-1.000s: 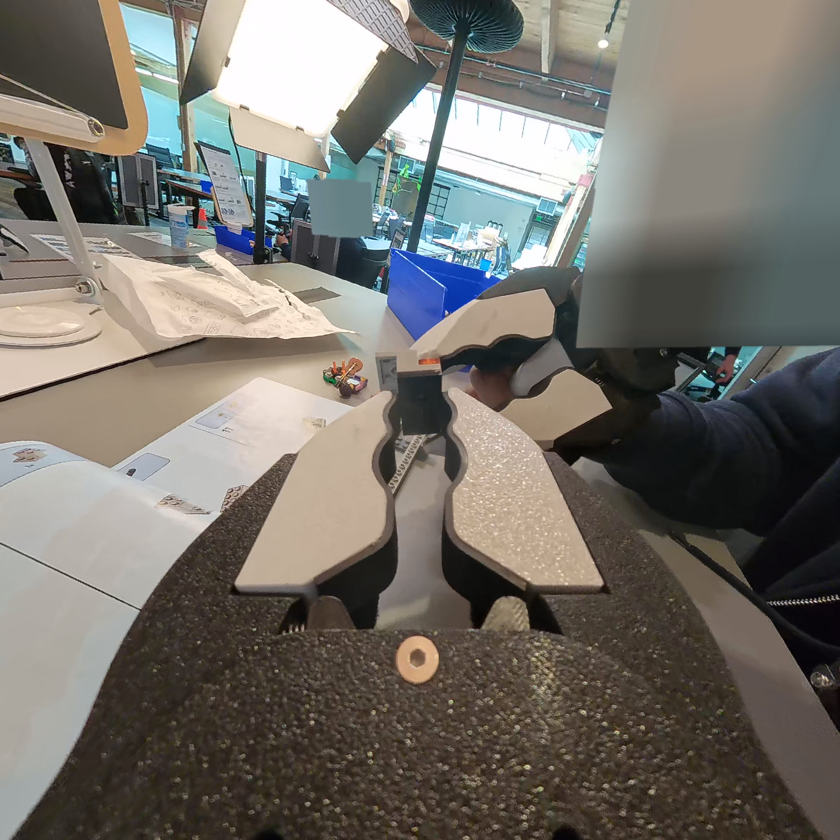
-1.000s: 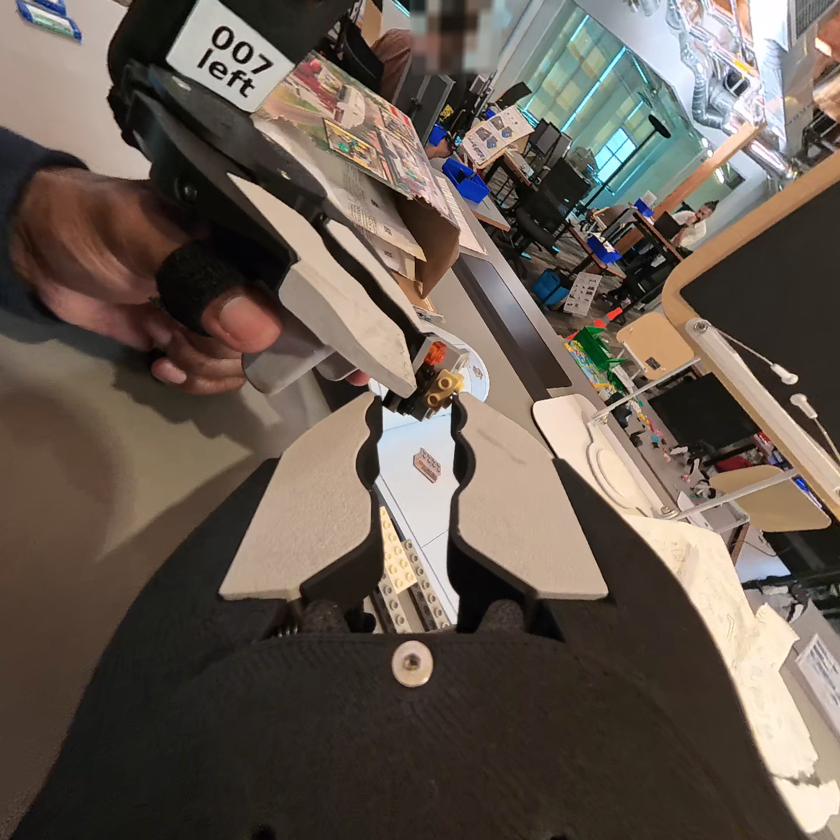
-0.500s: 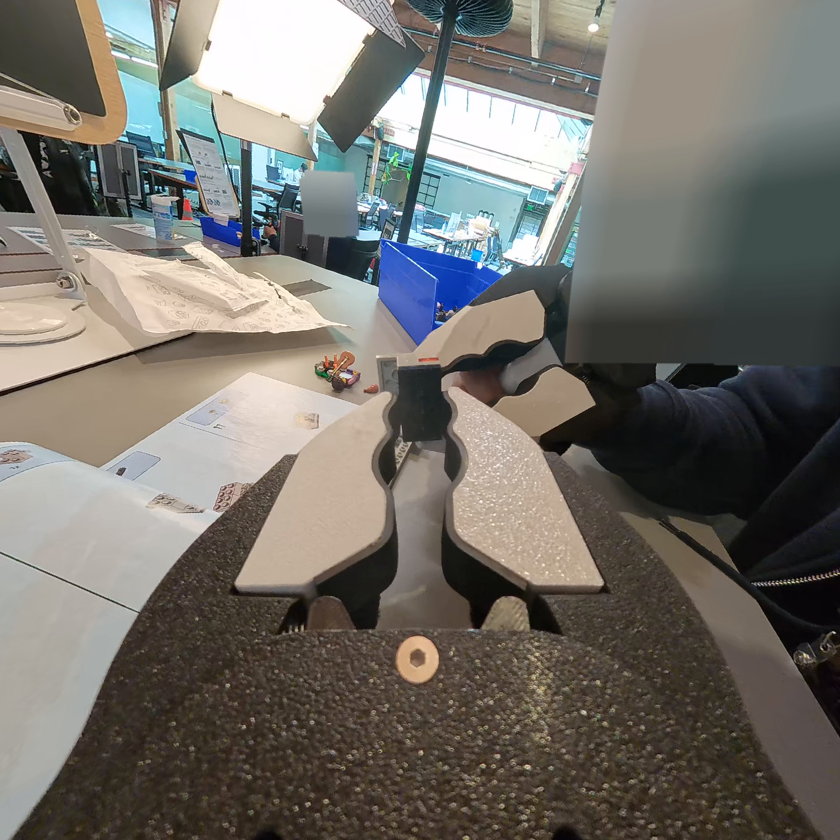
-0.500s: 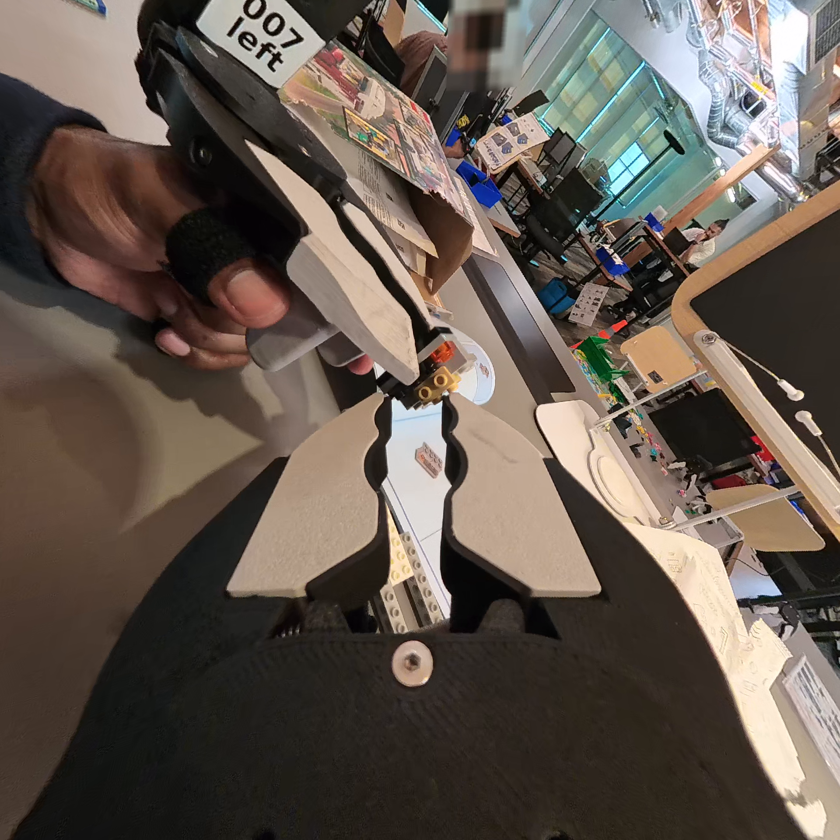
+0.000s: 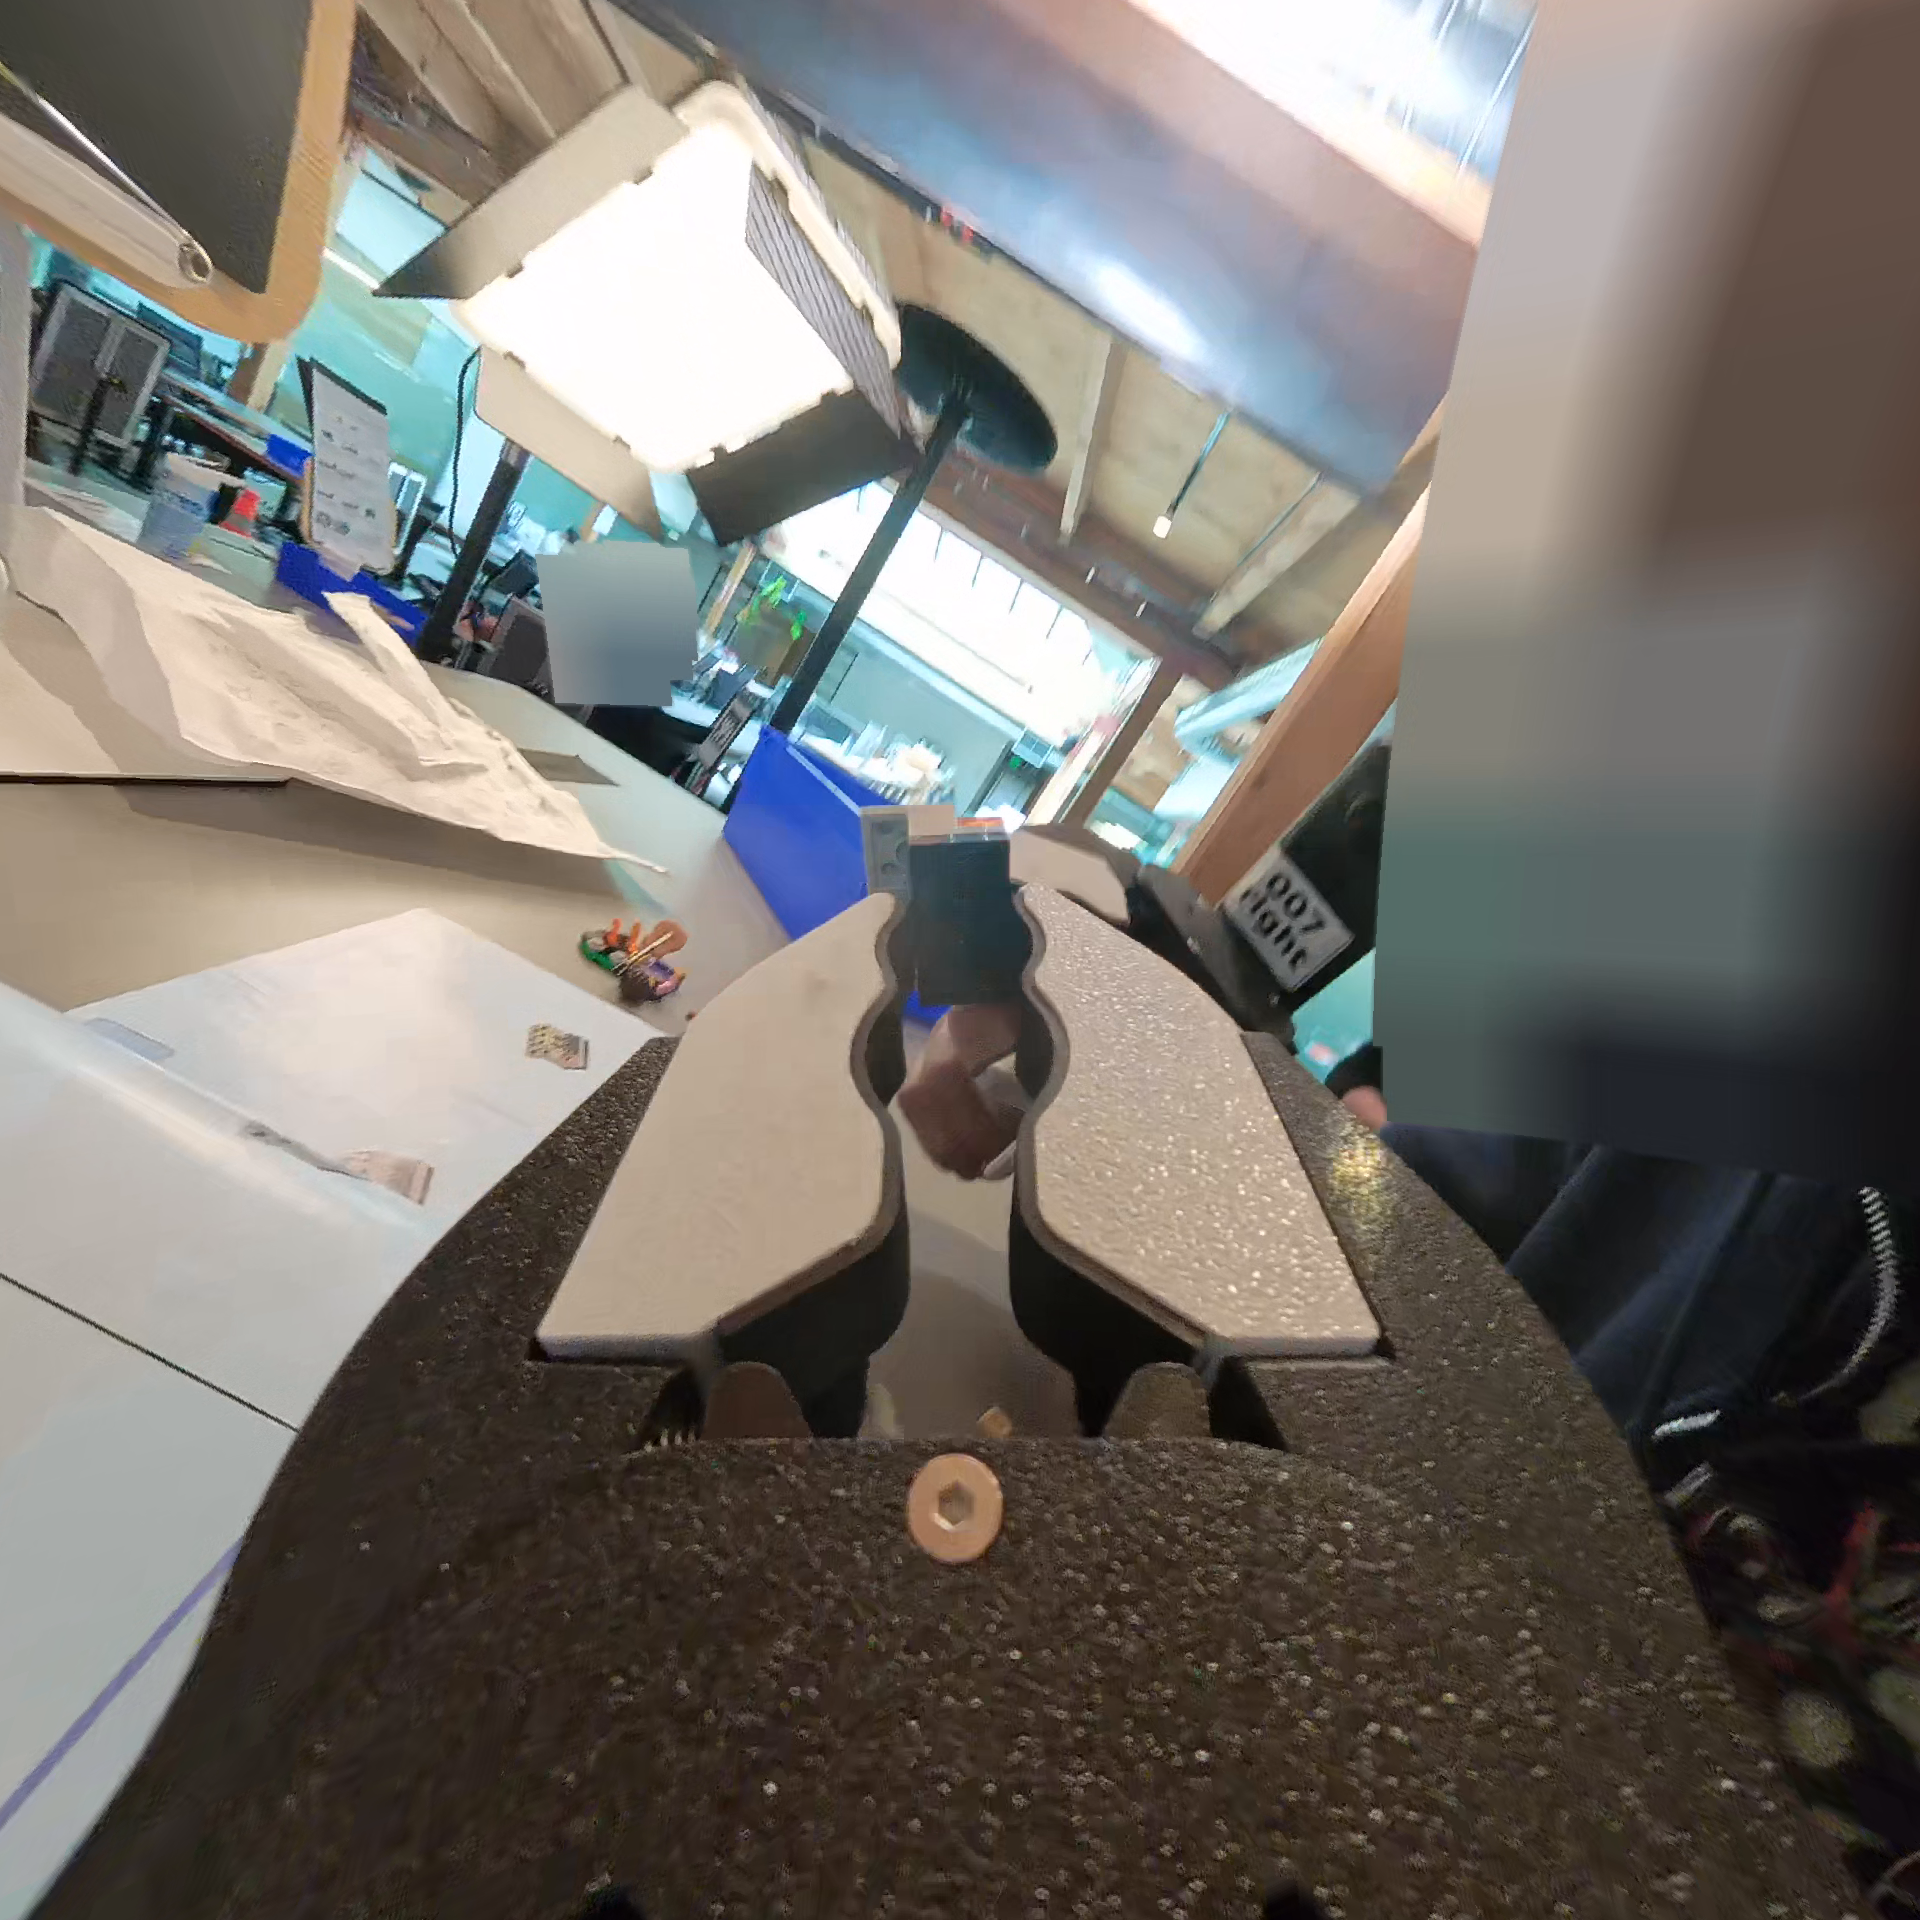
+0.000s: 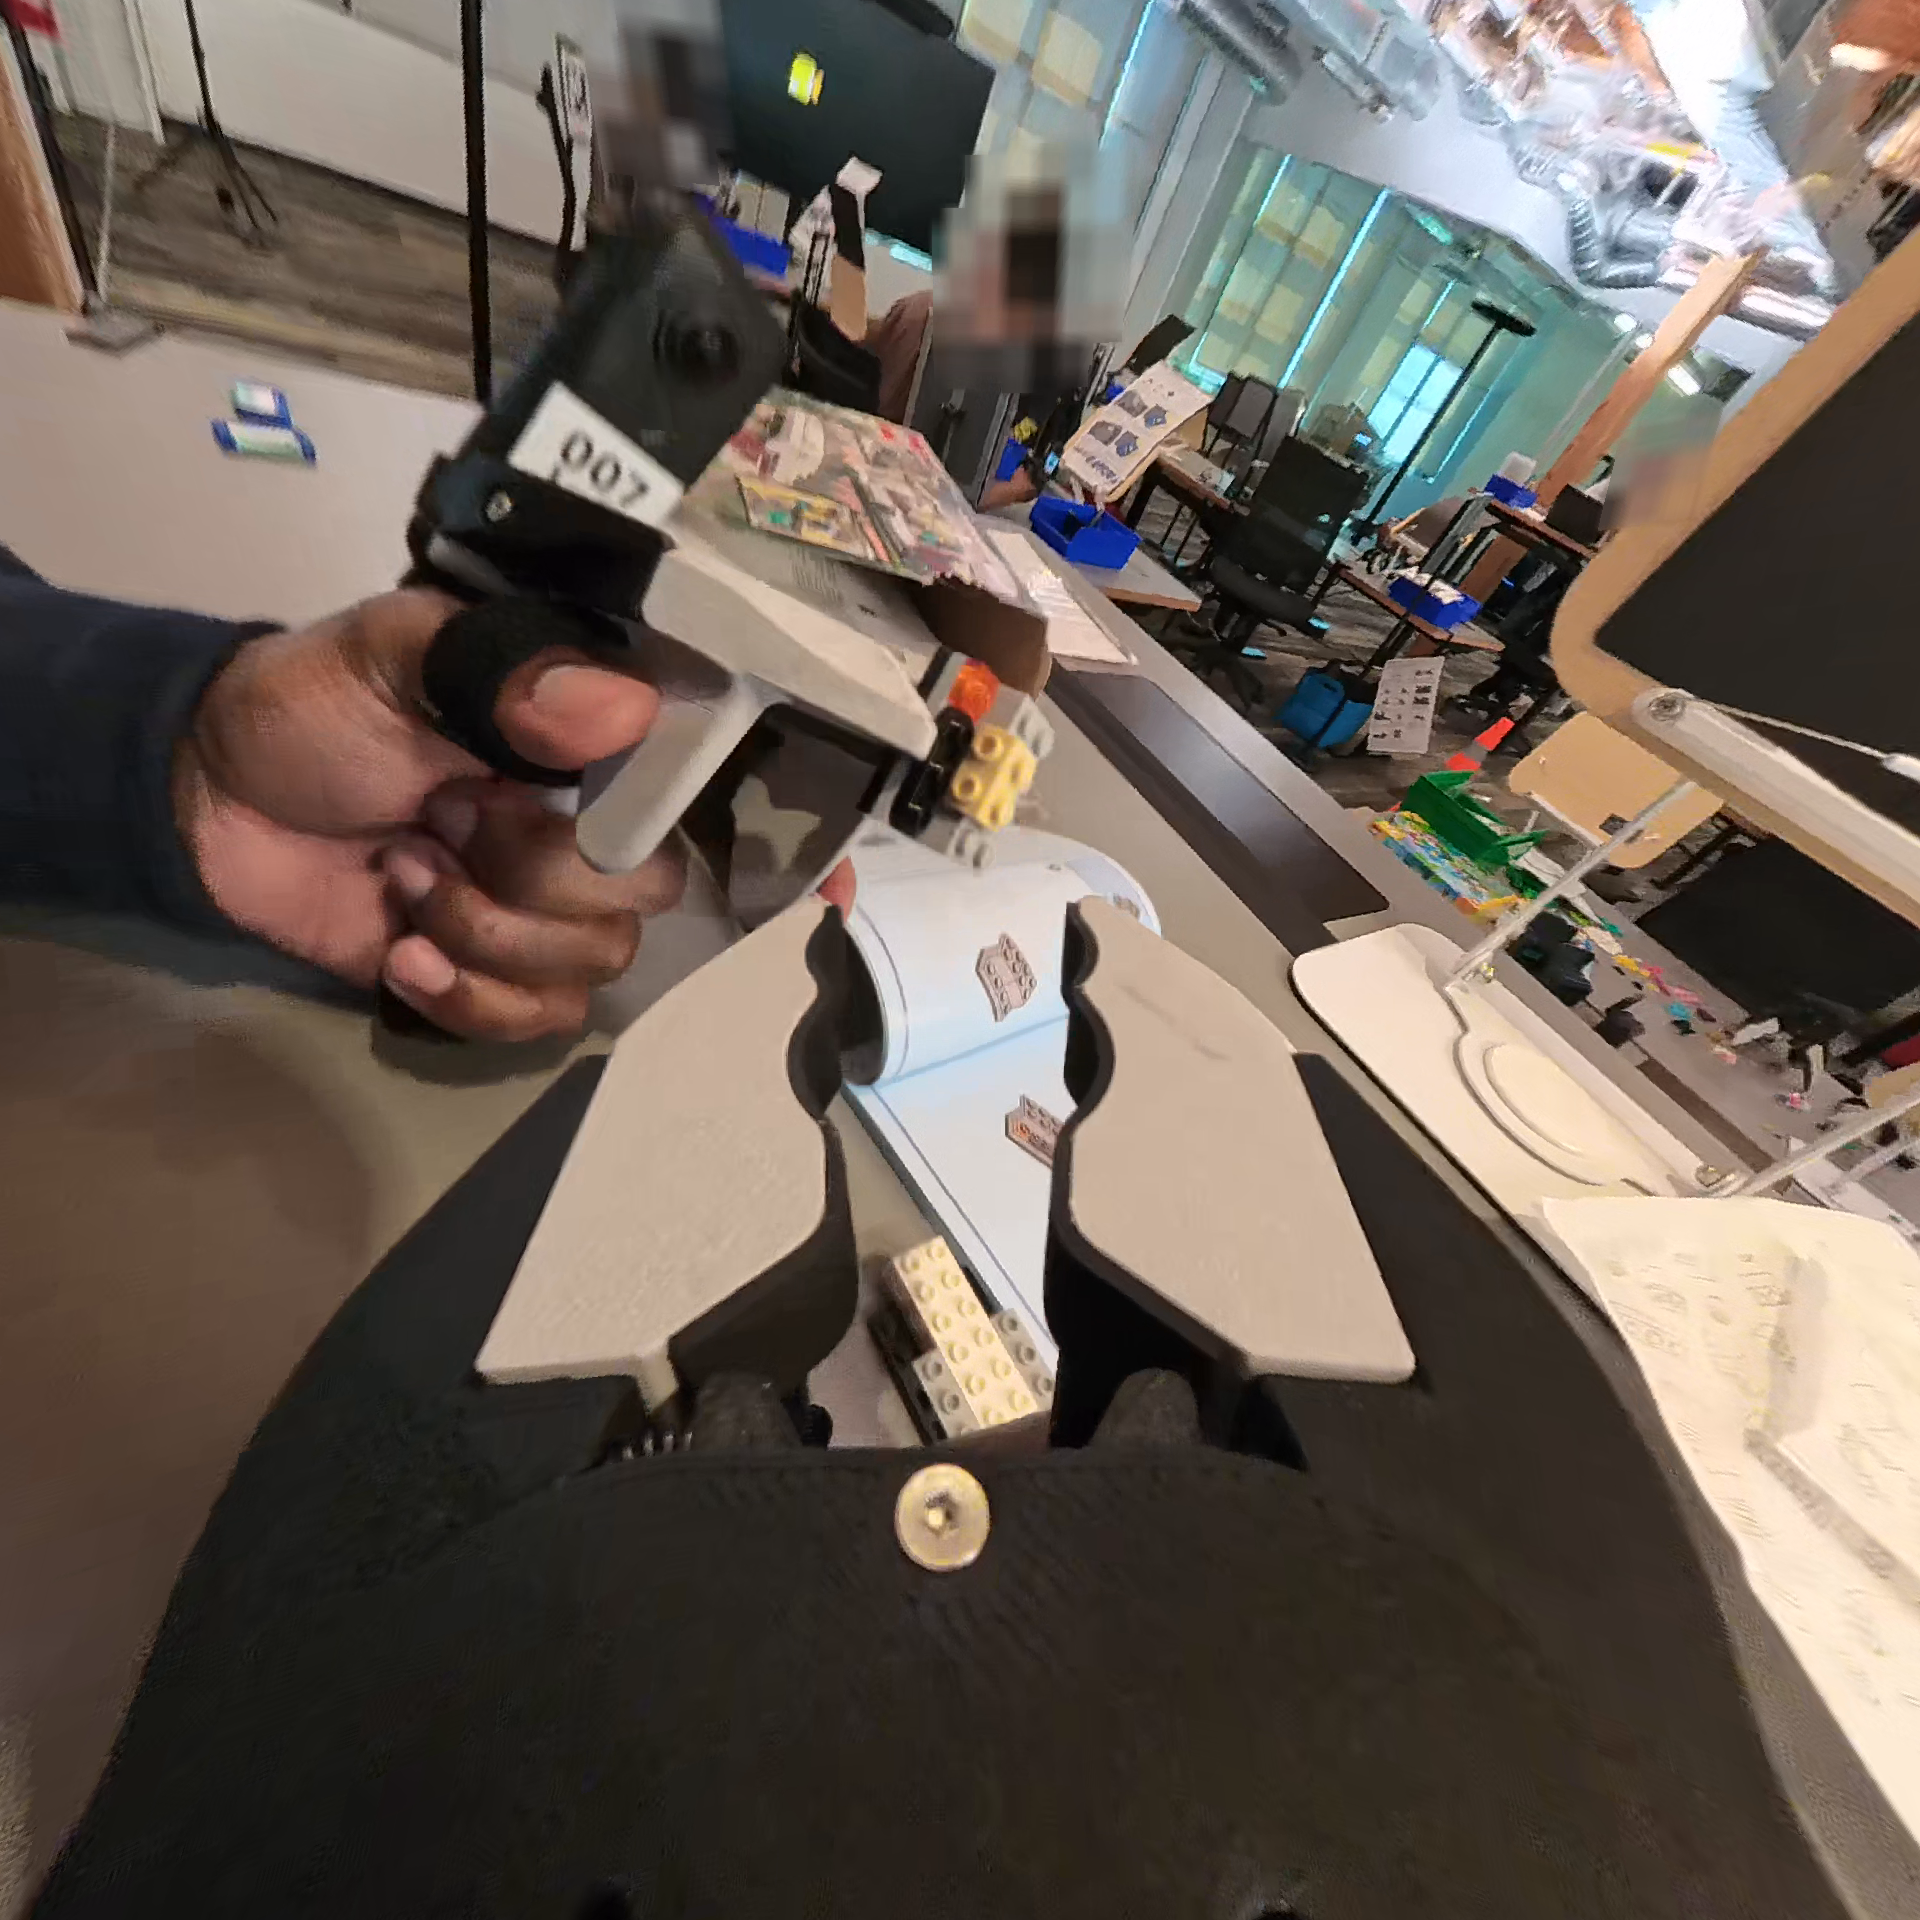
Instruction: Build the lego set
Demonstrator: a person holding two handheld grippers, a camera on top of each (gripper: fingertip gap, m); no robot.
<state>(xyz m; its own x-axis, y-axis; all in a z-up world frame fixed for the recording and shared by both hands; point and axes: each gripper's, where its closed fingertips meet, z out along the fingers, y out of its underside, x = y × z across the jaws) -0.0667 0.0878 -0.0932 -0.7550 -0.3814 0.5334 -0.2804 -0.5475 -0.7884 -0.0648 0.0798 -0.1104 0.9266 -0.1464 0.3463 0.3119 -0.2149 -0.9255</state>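
Gripping a small brick assembly (image 5: 961,914) — black block in front, grey, tan and orange pieces behind — the left tongs (image 5: 961,940) hold it raised above the desk (image 5: 260,873), both pads pressing its black sides. The right tongs (image 6: 945,945) stand spread with nothing between them, just below and beside the assembly (image 6: 971,769) but apart from it. Judged from the scene, handling goes best if the left pinch stays firm and level while the right tongs meet only the studded tan face, squarely. Below the spread tongs lies an open instruction booklet (image 6: 966,997); loose tan and black bricks (image 6: 961,1340) rest on the desk near the right tool's base, and crumpled paper (image 5: 260,675) lies farther off.
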